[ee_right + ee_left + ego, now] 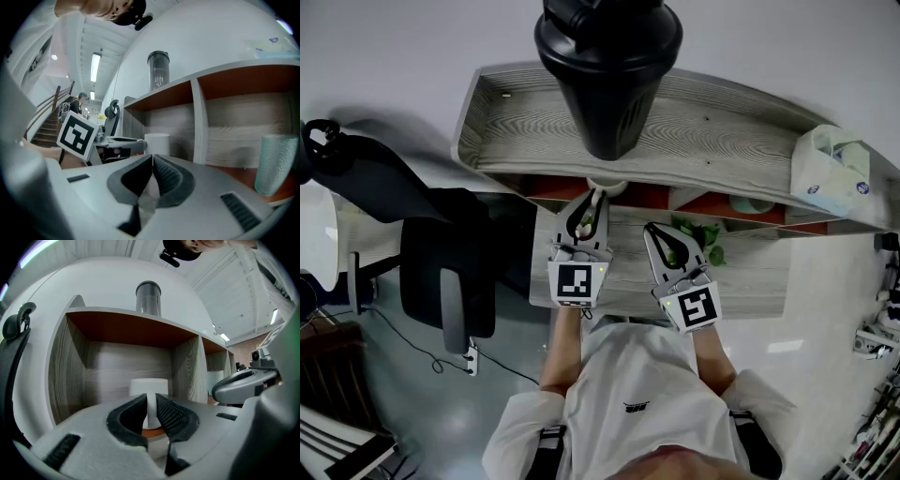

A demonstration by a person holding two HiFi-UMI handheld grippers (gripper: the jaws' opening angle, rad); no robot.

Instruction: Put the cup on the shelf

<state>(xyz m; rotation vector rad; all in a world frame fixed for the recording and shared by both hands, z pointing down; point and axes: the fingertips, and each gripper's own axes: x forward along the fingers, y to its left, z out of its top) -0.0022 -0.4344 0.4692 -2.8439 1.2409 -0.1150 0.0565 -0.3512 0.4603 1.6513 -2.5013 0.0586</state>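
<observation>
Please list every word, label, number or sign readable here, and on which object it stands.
None is readable.
White plastic packet on the grey wooden shelf: blue print, too blurred.
White shirt: dark logo, too small.
Left gripper, right gripper: black-and-white square markers, no letters.
White cup: no print visible.

The shelf (703, 141) stands on the bench (759, 272), back against the wall. The cup (148, 390) stands in its leftmost compartment, with the left gripper (151, 401) right before it. A second cup (274, 161) stands in a compartment further right. A tall cylinder (148, 298) stands on top of the shelf, above the first cup. A chair (441, 272) is left of the bench.
</observation>
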